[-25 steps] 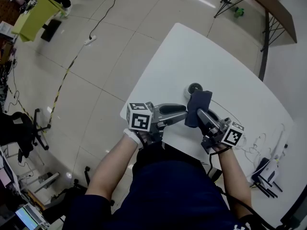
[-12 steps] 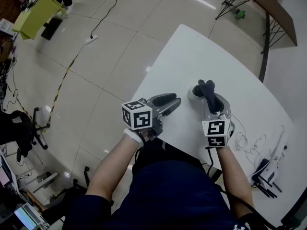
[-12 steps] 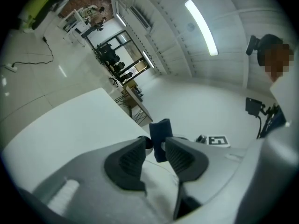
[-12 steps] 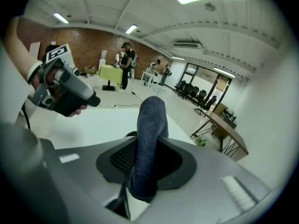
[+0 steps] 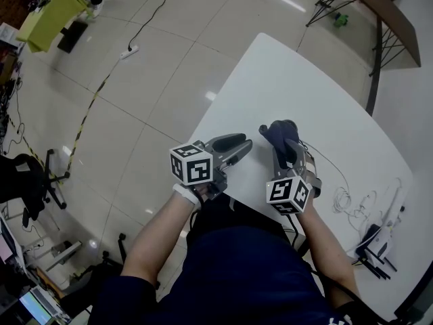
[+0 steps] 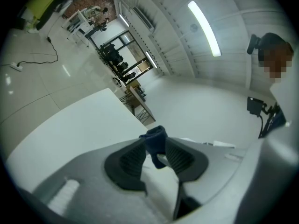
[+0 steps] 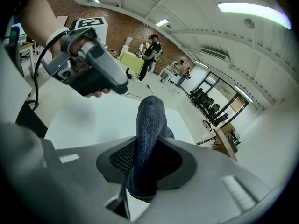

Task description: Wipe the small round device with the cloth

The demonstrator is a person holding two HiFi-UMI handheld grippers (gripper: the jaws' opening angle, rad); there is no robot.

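Observation:
A dark blue cloth (image 5: 279,134) is bunched on the white table (image 5: 298,80), and my right gripper (image 5: 285,147) is shut on it. In the right gripper view the cloth (image 7: 147,125) stands up between the jaws, pinched by both pads. The small round device is hidden; the cloth lies where it stood. My left gripper (image 5: 243,145) hovers just left of the cloth, open and holding nothing. In the left gripper view the cloth (image 6: 155,136) shows just beyond the left gripper (image 6: 156,148). The right gripper view shows the left gripper (image 7: 88,73) in a hand.
Thin cables (image 5: 352,198) lie on the table to the right, with black and white items (image 5: 375,241) near its right edge. The table's near-left edge runs just under my left gripper, over tiled floor. A dark table (image 5: 379,5) stands at the back right.
My right gripper carried the cloth up onto the round device, then shifted it left, covering the device. My left gripper drew back a little to the left and stays open.

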